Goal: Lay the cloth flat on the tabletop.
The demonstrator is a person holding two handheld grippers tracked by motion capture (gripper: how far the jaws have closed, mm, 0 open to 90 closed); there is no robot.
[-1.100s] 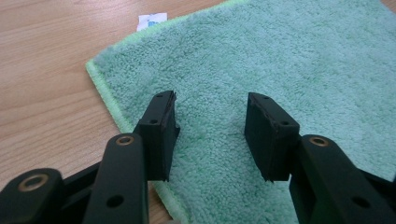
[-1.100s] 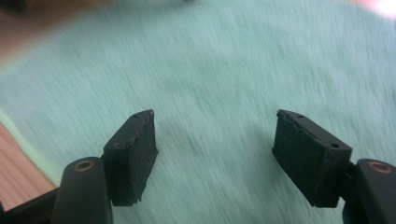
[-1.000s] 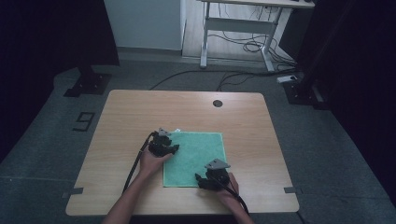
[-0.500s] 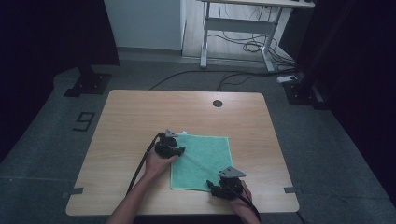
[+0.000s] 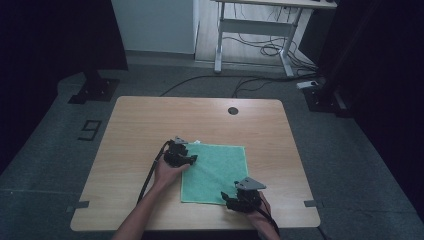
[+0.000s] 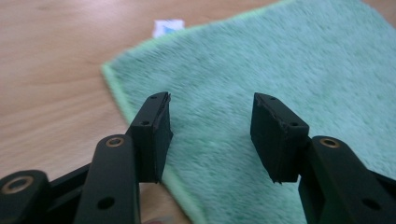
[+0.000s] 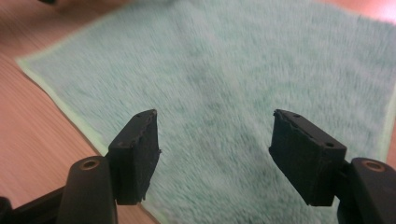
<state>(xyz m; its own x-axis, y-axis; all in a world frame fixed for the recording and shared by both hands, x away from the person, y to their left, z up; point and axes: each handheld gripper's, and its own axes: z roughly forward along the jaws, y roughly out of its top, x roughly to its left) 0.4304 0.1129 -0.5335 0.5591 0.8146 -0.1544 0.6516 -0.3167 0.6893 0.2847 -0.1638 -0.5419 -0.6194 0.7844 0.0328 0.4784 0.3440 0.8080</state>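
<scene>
At the near edge of the table (image 5: 130, 125), the right gripper (image 5: 231, 201) is held over the near right corner of a green cloth (image 5: 215, 170). In the right gripper view its two black jaws are seen standing wide apart above the fluffy cloth (image 7: 224, 88), with nothing clamped between them and the pads clear of the pile. A pale green hem is seen running along the cloth's edge, with bare wood beside it.

A little farther in, the left gripper (image 5: 190, 159) is held by the left hand (image 5: 167, 174) at the cloth's far left corner. In the left gripper view its jaws are likewise seen parted, and they have just been opening wider; the cloth (image 6: 280, 60) lies beneath and between them, but it is not pinched. One jaw is placed over the hemmed edge, the other over the cloth itself. A small white tag (image 6: 168, 27) is seen sticking out at the corner beyond the jaws.

The cloth is spread flat on the near middle of the table, between the two grippers. Farther back, a round dark hole (image 5: 233, 110) is set in the tabletop near its far edge. Beyond the table, cables (image 5: 260, 47) are seen on the floor under a white desk frame (image 5: 250, 25).
</scene>
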